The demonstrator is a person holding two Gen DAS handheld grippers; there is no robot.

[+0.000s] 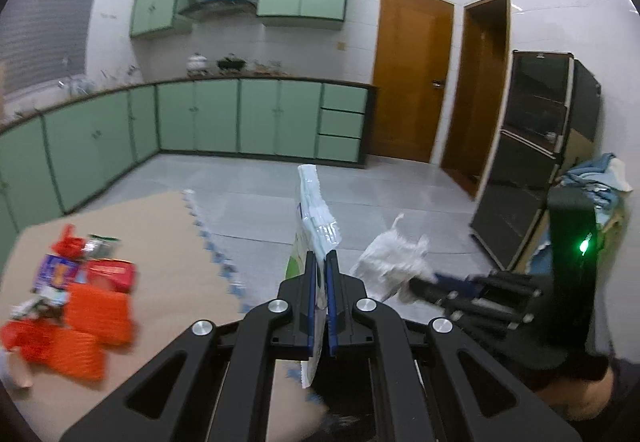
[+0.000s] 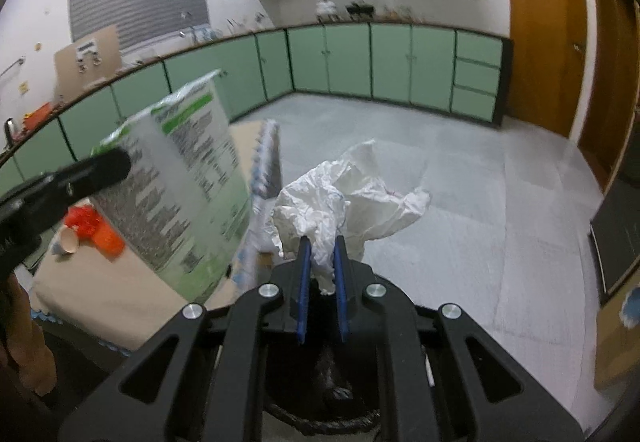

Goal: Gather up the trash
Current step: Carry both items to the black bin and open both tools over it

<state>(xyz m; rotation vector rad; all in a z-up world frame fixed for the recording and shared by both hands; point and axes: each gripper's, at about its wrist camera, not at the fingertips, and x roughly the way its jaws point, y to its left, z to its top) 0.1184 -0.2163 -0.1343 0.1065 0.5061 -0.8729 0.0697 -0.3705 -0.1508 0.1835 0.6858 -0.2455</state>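
My left gripper point(image 1: 320, 262) is shut on a flat green and white package point(image 1: 316, 210), held edge-on above the floor. The right wrist view shows that same package point(image 2: 184, 186) from its printed side, with the left gripper point(image 2: 108, 166) clamped on it. My right gripper point(image 2: 322, 246) is shut on a crumpled white paper wad point(image 2: 352, 194). From the left wrist view the wad point(image 1: 392, 258) hangs at the right, on the right gripper point(image 1: 416, 288). More trash lies on a tan mat point(image 1: 168, 242): orange net bags point(image 1: 96, 310), a red packet point(image 1: 110, 274) and a blue packet point(image 1: 56, 270).
A paper cup point(image 2: 66, 242) lies on the mat point(image 2: 96, 290) by orange bags point(image 2: 94, 226). Below my right gripper sits a dark round bin rim point(image 2: 320, 422). Green cabinets point(image 1: 240, 114) line the far walls, a wooden door point(image 1: 412, 70) and a dark cabinet point(image 1: 532, 154) stand at the right.
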